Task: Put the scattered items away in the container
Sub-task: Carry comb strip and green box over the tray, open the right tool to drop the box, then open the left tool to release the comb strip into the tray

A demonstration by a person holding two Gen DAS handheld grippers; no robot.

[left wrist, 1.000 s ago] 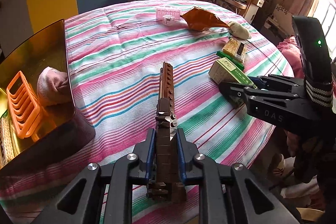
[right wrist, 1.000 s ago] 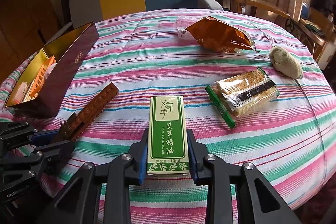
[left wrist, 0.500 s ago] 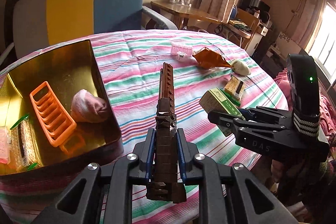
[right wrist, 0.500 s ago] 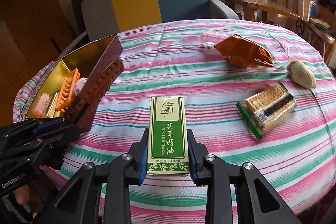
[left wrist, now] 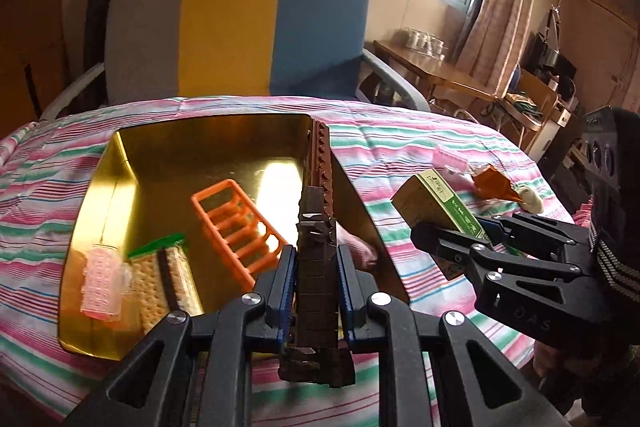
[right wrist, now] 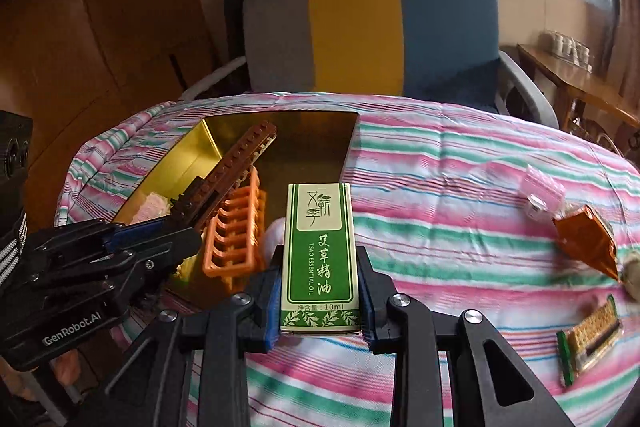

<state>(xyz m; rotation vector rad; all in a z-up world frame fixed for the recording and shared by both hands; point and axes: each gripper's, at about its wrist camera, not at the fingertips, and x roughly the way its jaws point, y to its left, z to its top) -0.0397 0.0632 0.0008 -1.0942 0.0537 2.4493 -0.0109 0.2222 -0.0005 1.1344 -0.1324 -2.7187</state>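
Observation:
My left gripper is shut on a long brown brick bar and holds it in the air over the right part of the gold container. My right gripper is shut on a green essential-oil box, held above the table just right of the container. In the container lie an orange rack, a cracker pack, a pink plastic piece and a pink cloth. The left gripper with the bar shows in the right wrist view.
On the striped tablecloth lie a pink plastic case, an orange snack bag, a cracker pack and a beige cloth lump. A yellow-and-blue armchair stands behind the table.
Both grippers have lifted and swung left toward the container with their loads. The brick bar is now over the container; the oil box is near its right wall.

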